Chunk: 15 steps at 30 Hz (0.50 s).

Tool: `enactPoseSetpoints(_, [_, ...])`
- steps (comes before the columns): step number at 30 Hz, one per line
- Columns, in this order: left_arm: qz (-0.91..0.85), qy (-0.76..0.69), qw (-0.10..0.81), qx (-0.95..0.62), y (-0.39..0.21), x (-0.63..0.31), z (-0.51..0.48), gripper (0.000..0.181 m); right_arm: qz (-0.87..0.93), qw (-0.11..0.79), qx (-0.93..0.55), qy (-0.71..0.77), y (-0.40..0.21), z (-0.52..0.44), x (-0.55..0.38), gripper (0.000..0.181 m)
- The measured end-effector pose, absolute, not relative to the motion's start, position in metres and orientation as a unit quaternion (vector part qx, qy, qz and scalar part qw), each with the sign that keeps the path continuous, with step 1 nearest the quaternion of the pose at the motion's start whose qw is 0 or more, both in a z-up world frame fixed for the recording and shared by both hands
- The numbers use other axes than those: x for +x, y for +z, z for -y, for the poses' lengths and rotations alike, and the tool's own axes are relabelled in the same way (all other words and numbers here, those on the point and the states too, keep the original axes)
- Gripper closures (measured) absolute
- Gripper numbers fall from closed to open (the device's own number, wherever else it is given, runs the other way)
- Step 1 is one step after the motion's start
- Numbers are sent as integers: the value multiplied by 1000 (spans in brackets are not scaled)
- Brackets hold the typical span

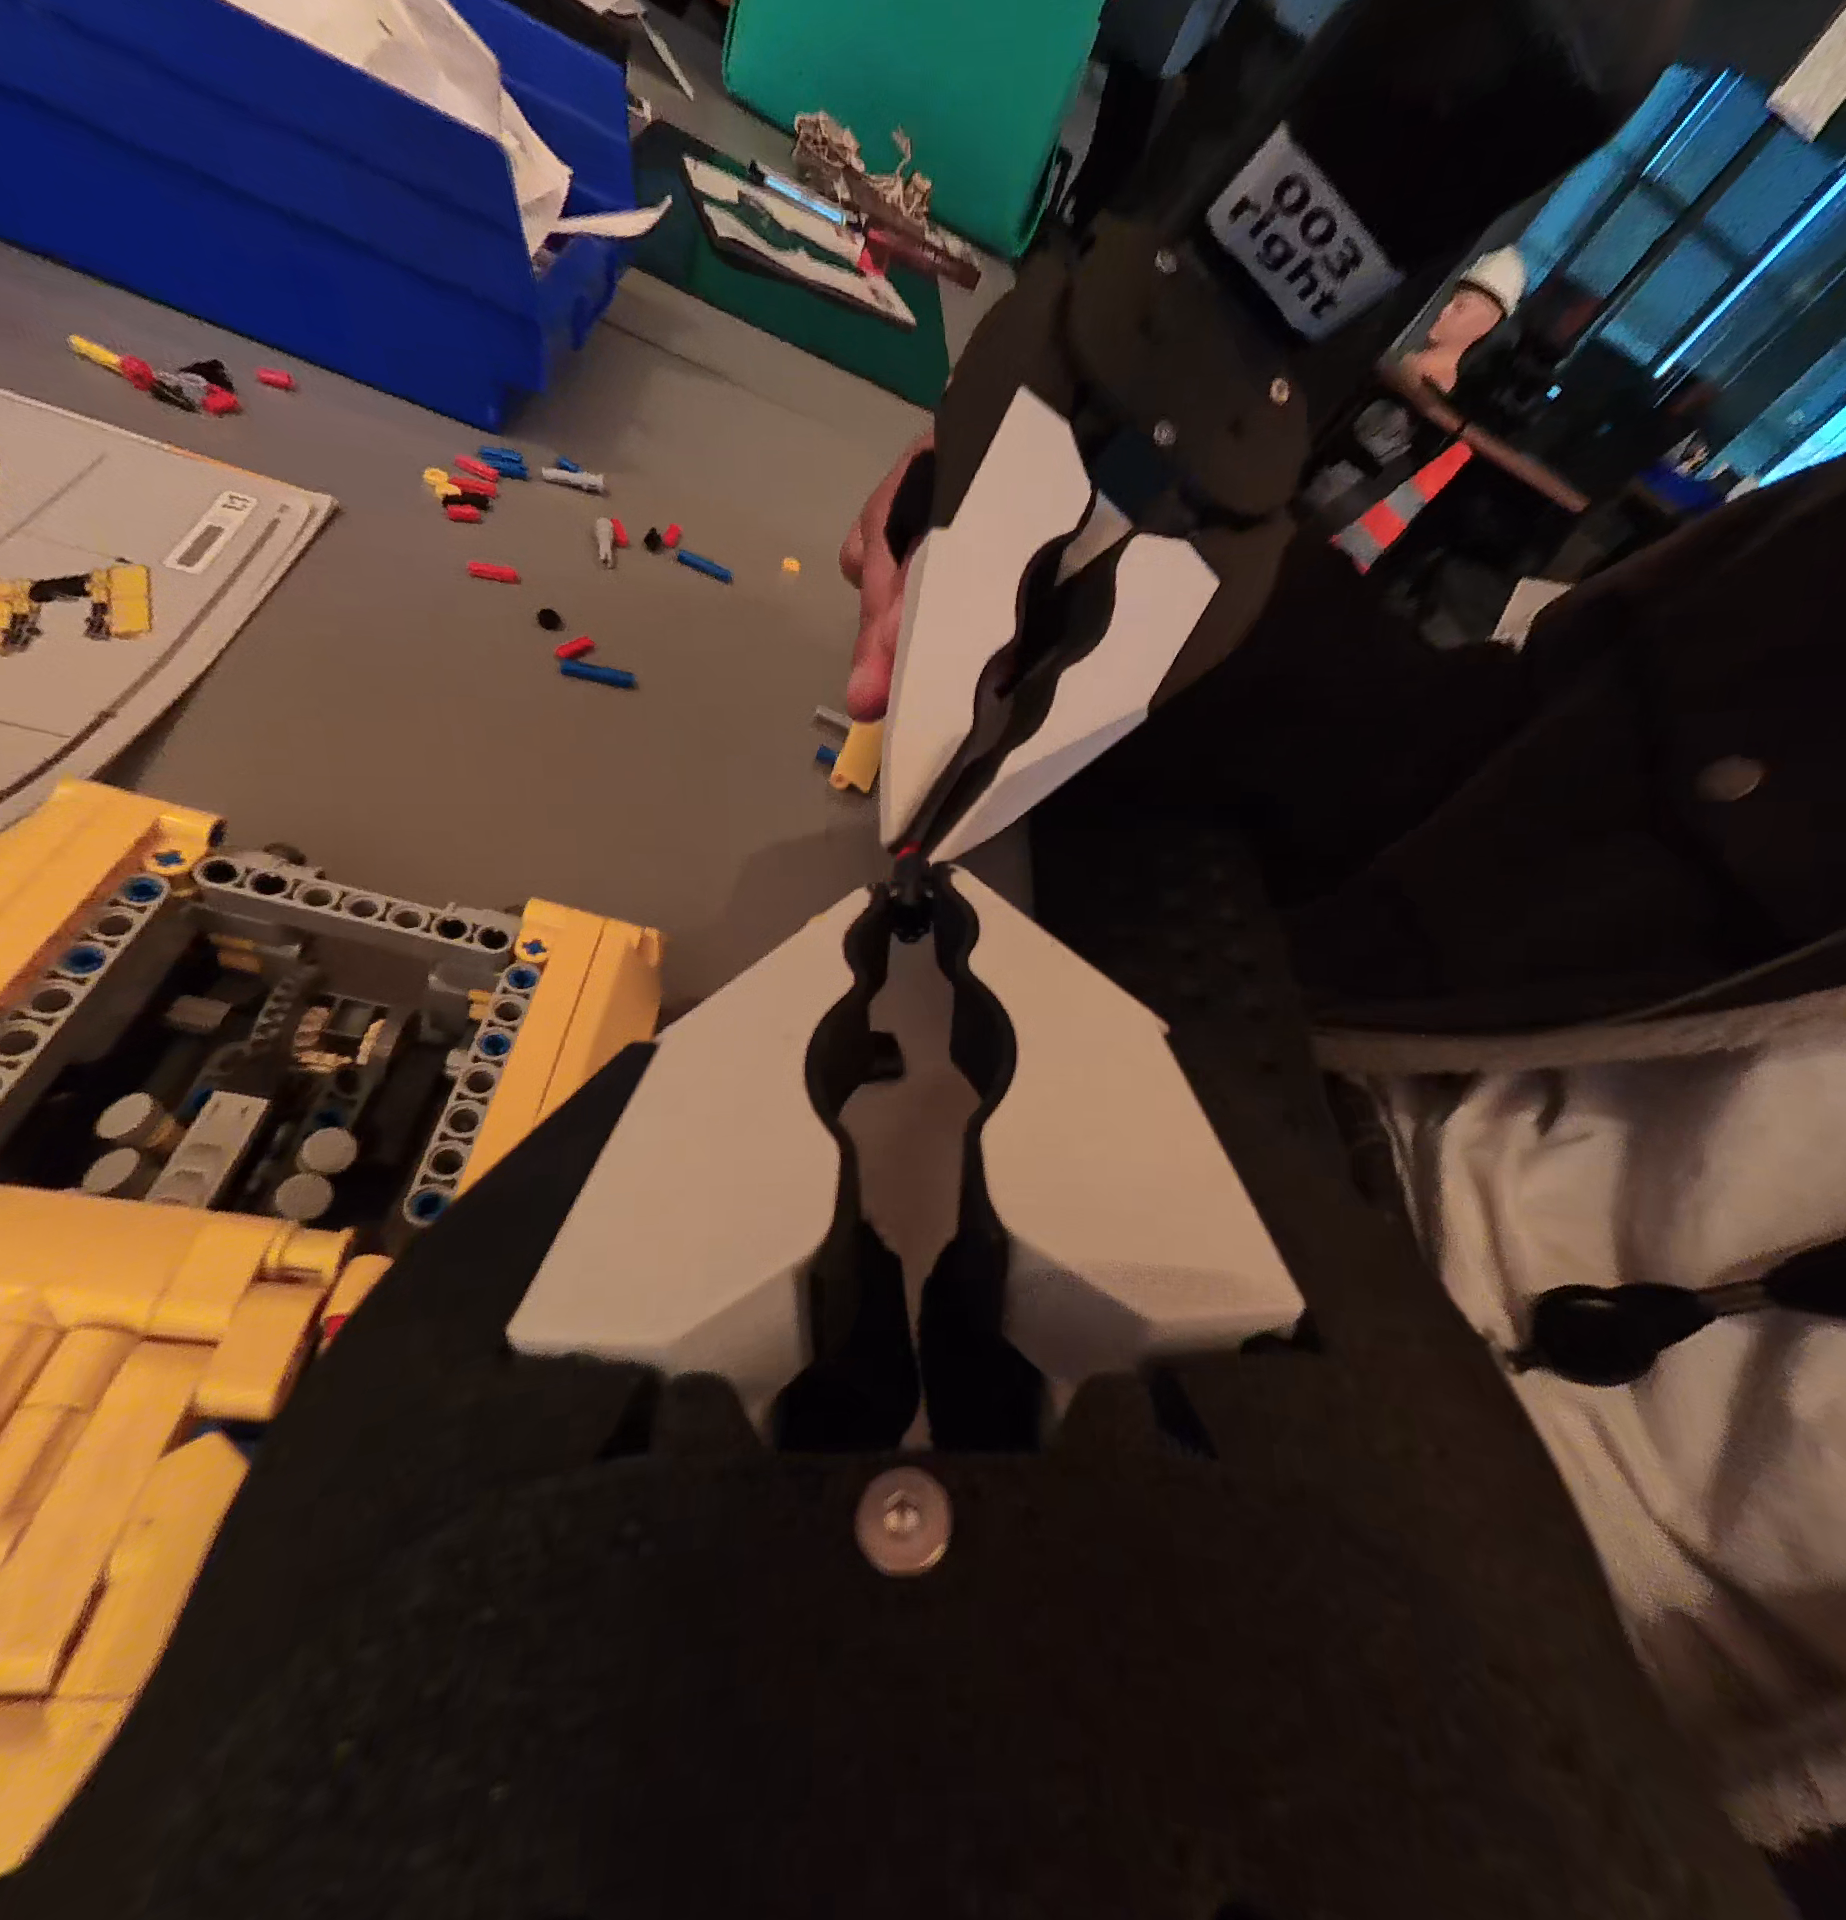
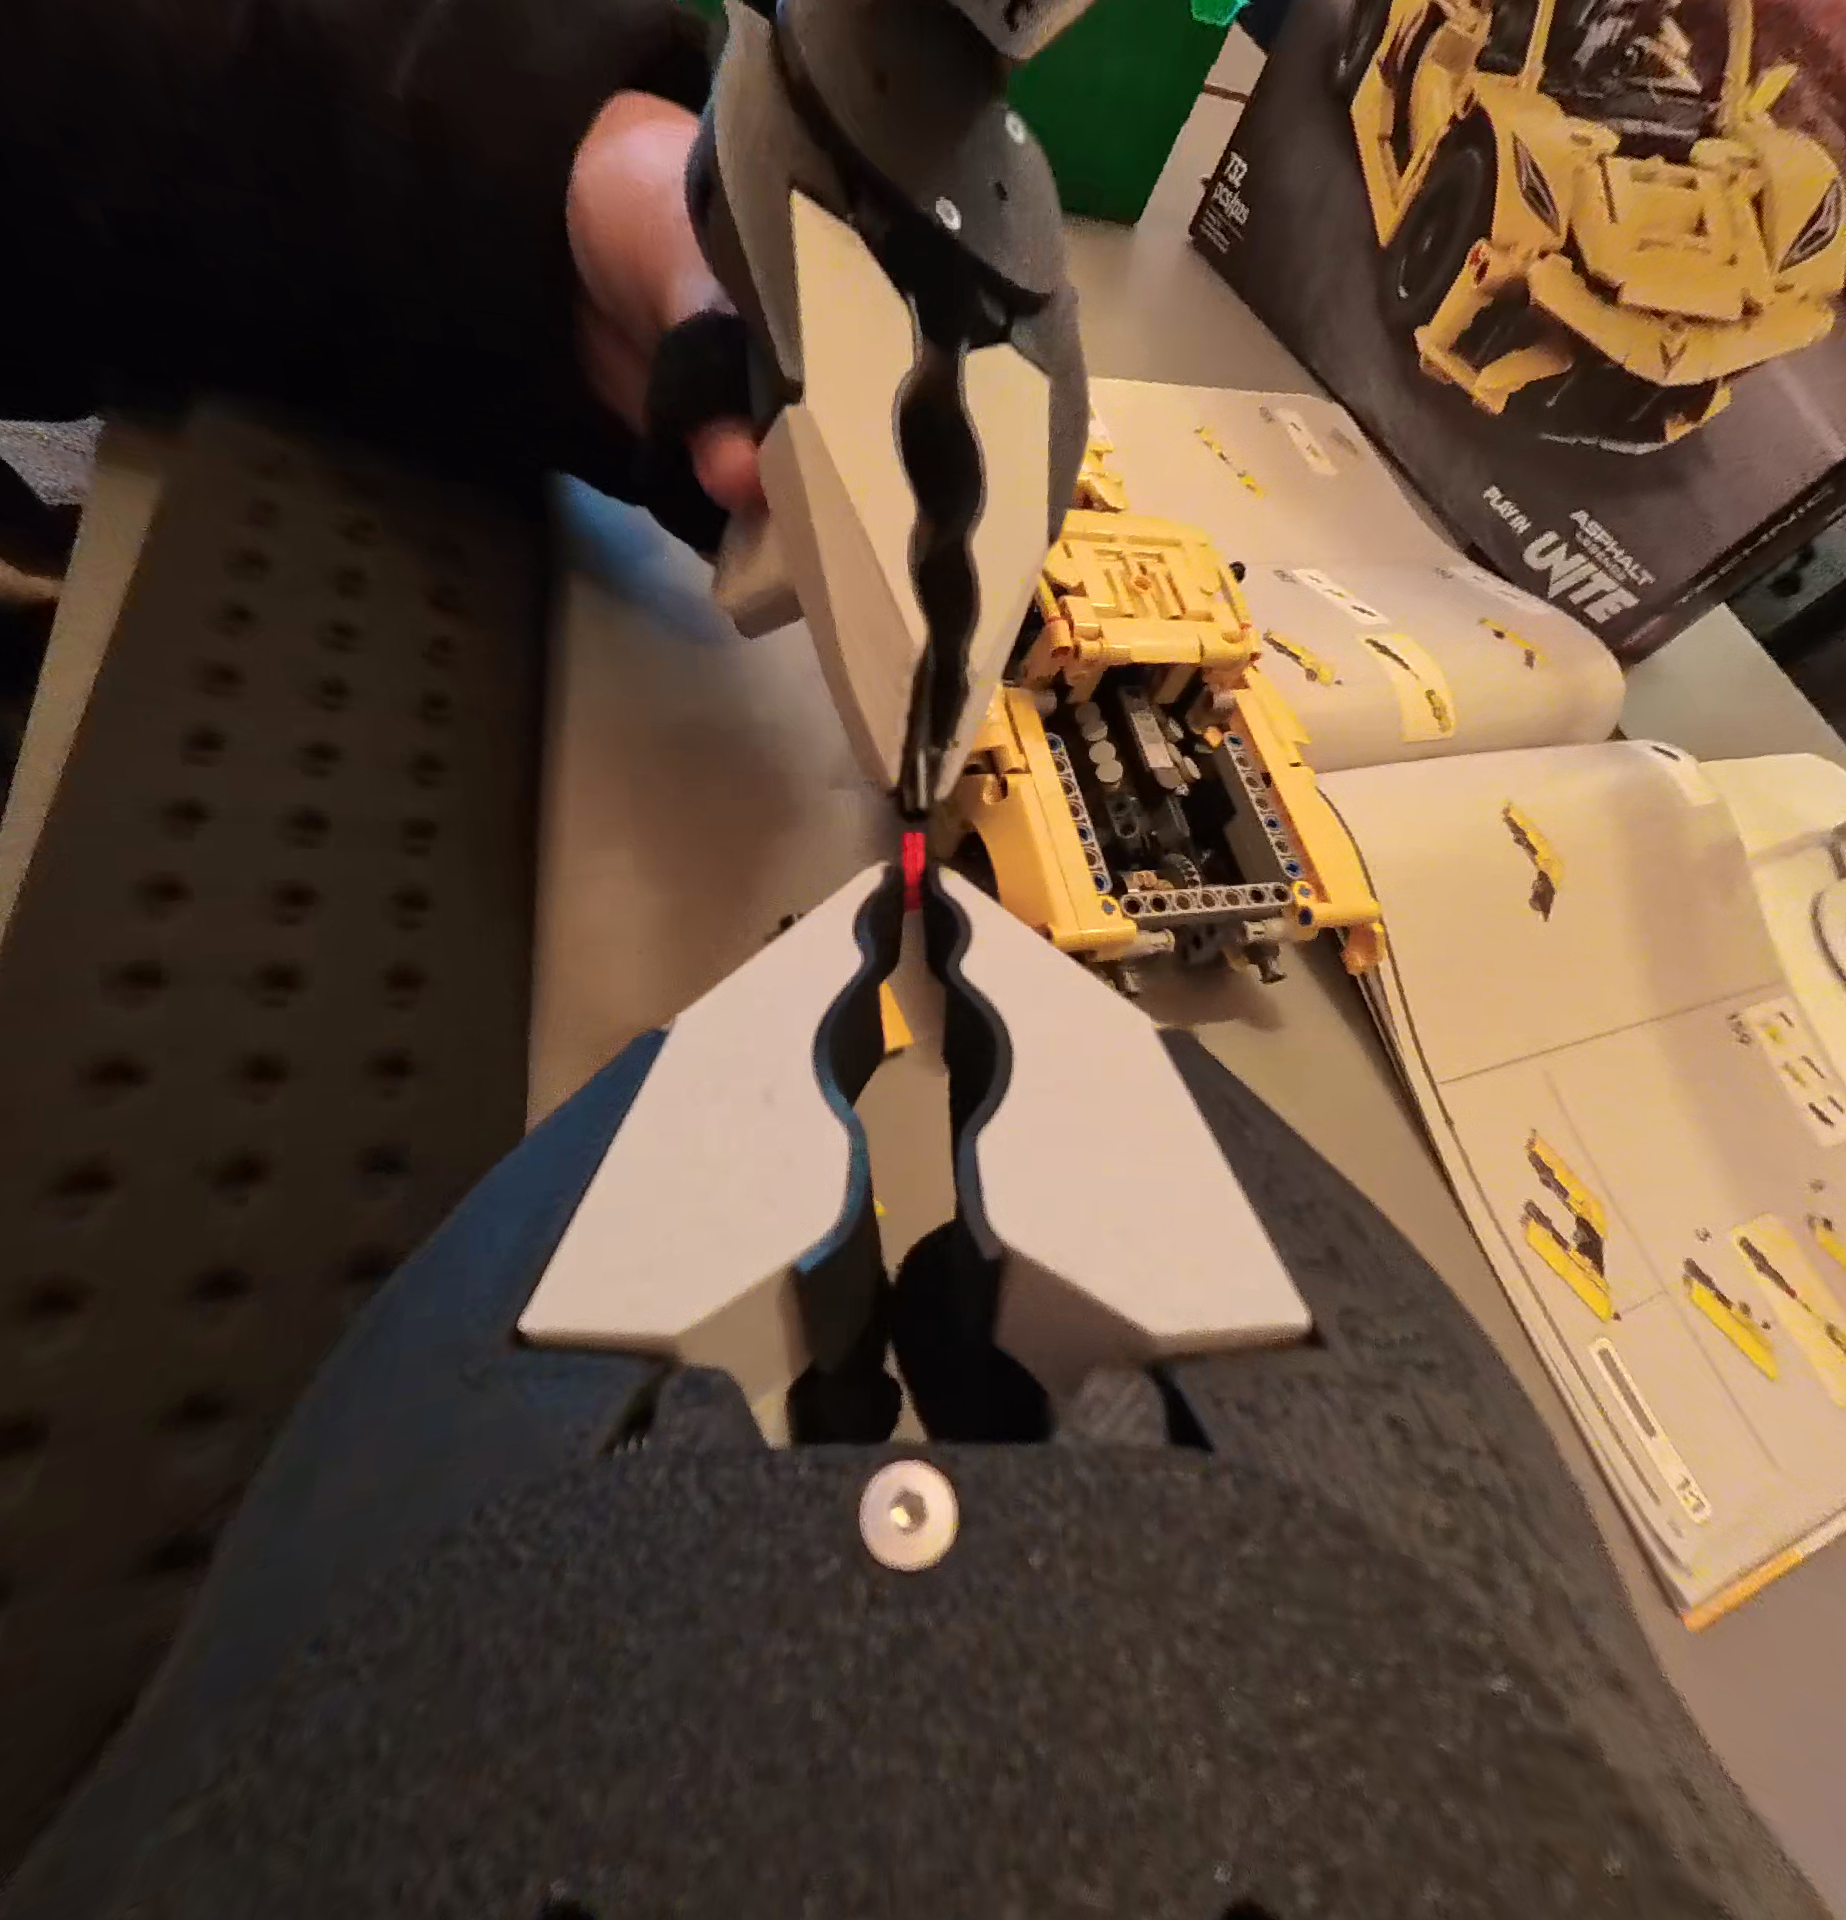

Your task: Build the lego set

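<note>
1. Starting at the left edge of the left wrist view: blue bins (image 1: pixel 275 187) at the back of the grey table (image 1: pixel 399 727), an open instruction booklet (image 1: pixel 119 582) in front of them, and the half-built yellow car (image 1: pixel 223 1091) nearest the camera, its grey holed beams and inner gears exposed.
2. Loose pins (image 1: pixel 545 561) in red, blue, black and grey lie scattered mid-table, well apart from the car. A short yellow piece (image 1: pixel 859 753) lies just beside the right gripper's fingers.
3. The left gripper (image 1: pixel 906 914) is pinched shut on a small black piece (image 1: pixel 908 920) at its very tips.
4. The right gripper (image 1: pixel 914 847) meets it tip to tip from above, clamped on a red pin (image 1: pixel 906 852). The pin and black piece look to be touching; whether they are mated I cannot tell.
5. Right wrist view, left side: a perforated panel (image 2: pixel 223 935), then a hand (image 2: pixel 638 270) in a black fingerless glove on the left gripper (image 2: pixel 921 795).
6. Centre: the right gripper (image 2: pixel 911 883) grips the red pin (image 2: pixel 911 857), fingers closed on it, and the left gripper's closed tips sit directly above the pin's end.
7. Behind the tips: the yellow car (image 2: pixel 1189 790) sits on the table, partly over the open booklet (image 2: pixel 1573 1039).
8. Far right: the dark set box (image 2: pixel 1521 416), printed with a yellow car, stands at the table's back edge behind the booklet.
</note>
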<state>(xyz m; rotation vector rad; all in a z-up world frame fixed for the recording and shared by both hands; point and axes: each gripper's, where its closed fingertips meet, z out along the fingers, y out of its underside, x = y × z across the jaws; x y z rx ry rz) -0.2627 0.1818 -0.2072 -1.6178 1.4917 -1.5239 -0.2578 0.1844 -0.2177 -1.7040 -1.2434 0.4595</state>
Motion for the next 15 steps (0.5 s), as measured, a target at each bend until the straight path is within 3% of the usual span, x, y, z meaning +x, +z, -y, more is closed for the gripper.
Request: enactPoseSetpoints(15, [-517,-581,181,-602,-213,-262,-178,174,512,471,-689,201,-219,-181,-260,178])
